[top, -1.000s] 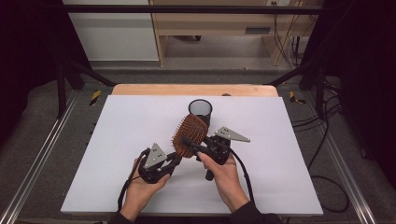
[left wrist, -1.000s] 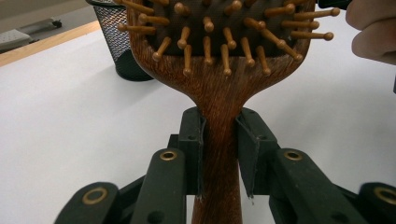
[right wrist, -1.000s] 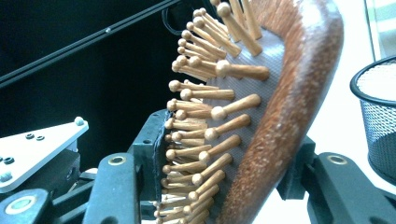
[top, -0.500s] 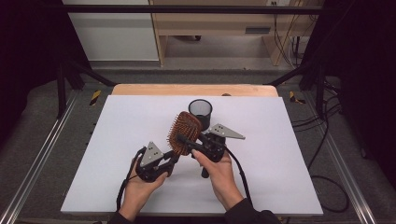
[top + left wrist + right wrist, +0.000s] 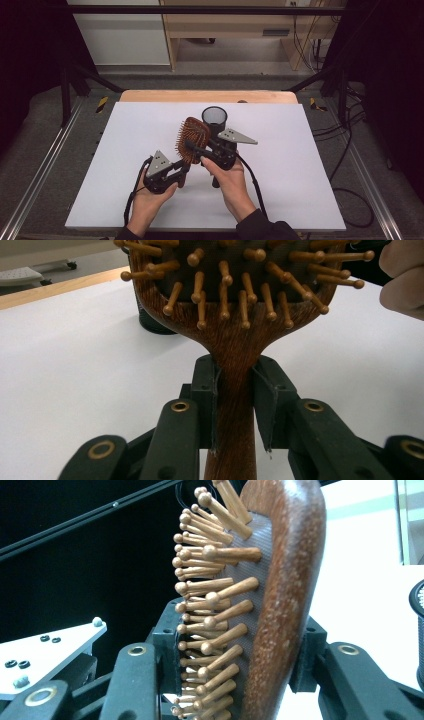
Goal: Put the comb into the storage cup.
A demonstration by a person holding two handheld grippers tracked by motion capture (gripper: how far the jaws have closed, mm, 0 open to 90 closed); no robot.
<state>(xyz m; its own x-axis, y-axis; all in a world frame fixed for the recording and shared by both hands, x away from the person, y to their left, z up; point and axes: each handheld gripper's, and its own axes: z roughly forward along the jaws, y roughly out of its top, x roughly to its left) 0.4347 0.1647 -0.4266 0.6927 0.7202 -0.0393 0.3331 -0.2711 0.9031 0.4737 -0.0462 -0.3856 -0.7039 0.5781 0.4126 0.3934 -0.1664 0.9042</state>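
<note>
Hairbrush (image 5: 192, 140) centre frame, long axis rising upper right. Left tool (image 5: 181, 171) clamps handle; right tool (image 5: 196, 149) just closed across head. Mesh cup (image 5: 214, 118) just behind.

Brush (image 5: 192, 140) reddish-brown wood — cup (image 5: 214, 118) black mesh — table (image 5: 125, 150) white.

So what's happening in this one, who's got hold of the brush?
A person holds a wooden hairbrush up above the white table with two hand-held tongs. The left tongs are clamped on its handle. The right tongs have just been closing on the brush head, one pad against the bristles and the other on the wooden back. A black mesh cup stands upright just behind the brush.
</note>
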